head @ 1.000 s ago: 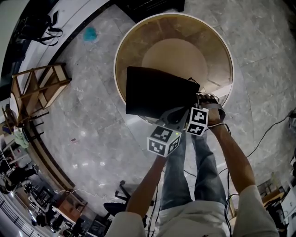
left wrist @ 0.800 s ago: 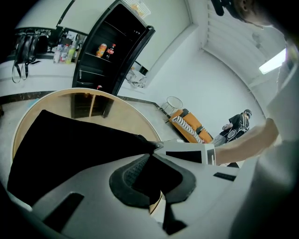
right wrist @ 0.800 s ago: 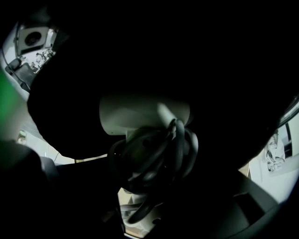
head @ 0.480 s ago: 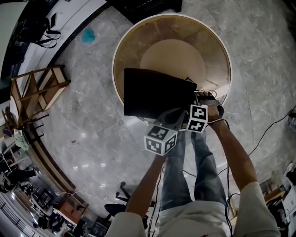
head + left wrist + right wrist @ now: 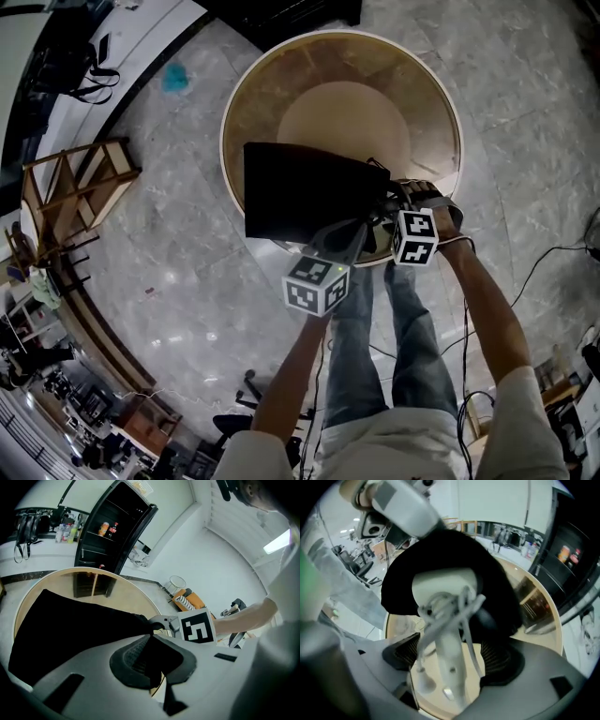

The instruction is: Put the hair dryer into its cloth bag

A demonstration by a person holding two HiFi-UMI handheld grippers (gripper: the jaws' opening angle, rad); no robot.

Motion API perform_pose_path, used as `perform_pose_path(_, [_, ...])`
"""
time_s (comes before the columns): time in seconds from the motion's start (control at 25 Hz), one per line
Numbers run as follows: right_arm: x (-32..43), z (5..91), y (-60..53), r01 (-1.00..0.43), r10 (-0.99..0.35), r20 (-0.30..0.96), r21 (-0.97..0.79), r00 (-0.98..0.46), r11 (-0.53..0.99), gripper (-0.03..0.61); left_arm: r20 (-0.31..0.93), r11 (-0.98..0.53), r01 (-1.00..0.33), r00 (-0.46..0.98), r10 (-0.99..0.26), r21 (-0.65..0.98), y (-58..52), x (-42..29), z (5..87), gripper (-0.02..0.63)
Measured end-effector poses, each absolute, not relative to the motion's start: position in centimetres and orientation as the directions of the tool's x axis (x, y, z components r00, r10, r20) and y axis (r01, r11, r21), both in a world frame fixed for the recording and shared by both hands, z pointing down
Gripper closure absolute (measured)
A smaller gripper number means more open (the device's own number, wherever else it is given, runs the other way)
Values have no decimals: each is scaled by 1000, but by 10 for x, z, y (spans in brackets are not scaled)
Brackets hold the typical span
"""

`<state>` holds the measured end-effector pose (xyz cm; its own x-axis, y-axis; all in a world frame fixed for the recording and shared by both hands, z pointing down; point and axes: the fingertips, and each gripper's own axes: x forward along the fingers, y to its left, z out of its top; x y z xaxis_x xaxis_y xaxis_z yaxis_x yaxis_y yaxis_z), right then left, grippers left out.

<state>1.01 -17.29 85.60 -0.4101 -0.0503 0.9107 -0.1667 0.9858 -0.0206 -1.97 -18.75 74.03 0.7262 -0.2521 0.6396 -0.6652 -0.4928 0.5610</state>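
The black cloth bag (image 5: 309, 192) lies flat on the round wooden table (image 5: 342, 112). My left gripper (image 5: 364, 230) is shut on the bag's edge near its mouth, with black fabric pinched between its pads (image 5: 136, 656). The white hair dryer (image 5: 443, 602), its cord wound around it, has its head at the bag (image 5: 440, 550) opening. Its handle runs down between the jaws of my right gripper (image 5: 450, 663). Those jaws have just been opening and stand wide, with gaps between both pads and the handle. In the head view the right gripper (image 5: 394, 208) sits at the bag's right end.
The table's near rim (image 5: 281, 251) is just in front of the person's legs (image 5: 375, 356). A wooden rack (image 5: 75, 183) stands on the marble floor at left. A tall black cabinet (image 5: 117, 527) is beyond the table. Cables trail on the floor at right.
The right gripper's marker cube has shifted a little to the right, away from the left gripper's cube. The bag and the left gripper keep their place on the table.
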Motion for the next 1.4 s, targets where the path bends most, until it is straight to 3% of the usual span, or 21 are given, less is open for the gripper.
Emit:
perform_pose_path(0.32, [58,858,-170,-217,-12,911,-85,-411,972,187,649,-502,-666,721,-242,552,-187,-16,741,577])
perform_pose_path(0.84, [74,869,-171,-87,31,937,-65,-347,994,188,647,-505,-661,725,-237,555,-186,-11,742,577])
perform_pose_path(0.92, [72,866,-167,-67,35,933,-63,-358,996,319,646,-504,-660,725,-237,557,-186,-10,741,577])
perform_pose_path(1.0, [70,863,-161,-60,33,932,-58,-361,996,392,645,-505,-659,727,-236,558,-187,-10,739,577])
perform_pose_path(1.4, [65,832,-157,-130,-11,927,-41,-375,991,413,637,-524,-644,737,-228,558,-185,-9,731,577])
